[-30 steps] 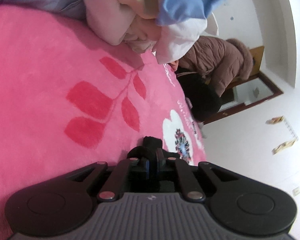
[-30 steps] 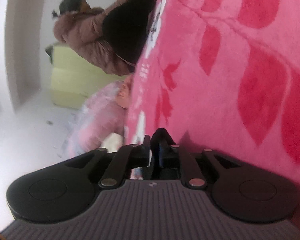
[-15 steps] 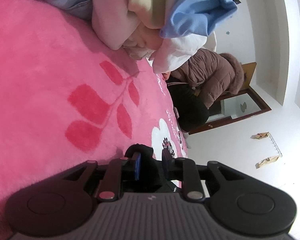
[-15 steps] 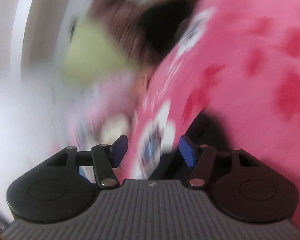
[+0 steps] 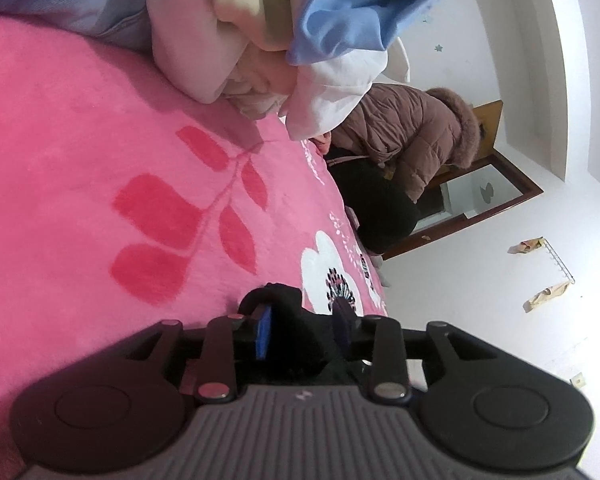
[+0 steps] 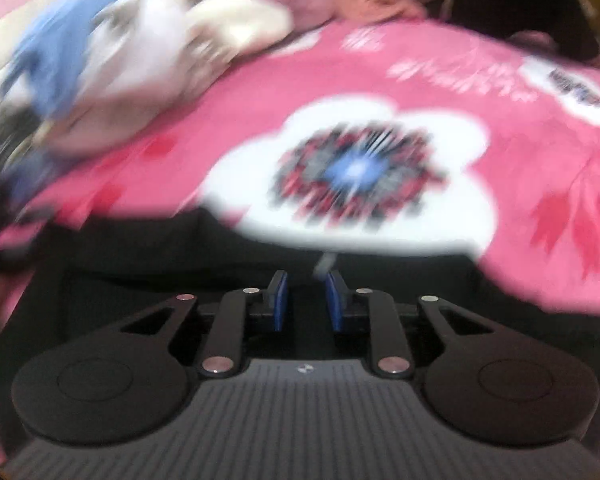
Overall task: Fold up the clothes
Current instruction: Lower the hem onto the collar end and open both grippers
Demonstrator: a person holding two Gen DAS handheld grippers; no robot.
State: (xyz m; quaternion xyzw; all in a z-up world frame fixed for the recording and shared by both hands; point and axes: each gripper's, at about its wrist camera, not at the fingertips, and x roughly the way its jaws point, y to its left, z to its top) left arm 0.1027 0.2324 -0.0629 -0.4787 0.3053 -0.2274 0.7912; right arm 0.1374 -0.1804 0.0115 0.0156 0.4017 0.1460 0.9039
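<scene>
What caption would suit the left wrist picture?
Left gripper opening around black cloth on a pink blanket, clothes pile beyond.

A bedroom in a home. A bed is covered by a pink fleece blanket [image 5: 80, 152] printed with red leaves and white flowers, and a heap of clothes [image 5: 268, 28] lies at its far end. Beyond the bed stand plain white walls [image 5: 480, 300], a wood-framed mirror [image 5: 480, 196], and a person in a brown padded coat [image 5: 412, 132].

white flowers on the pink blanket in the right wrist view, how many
2: one big white flower just ahead of the right hand-held gripper, and part of a second at the right edge. The clothes pile may hide more.
</scene>
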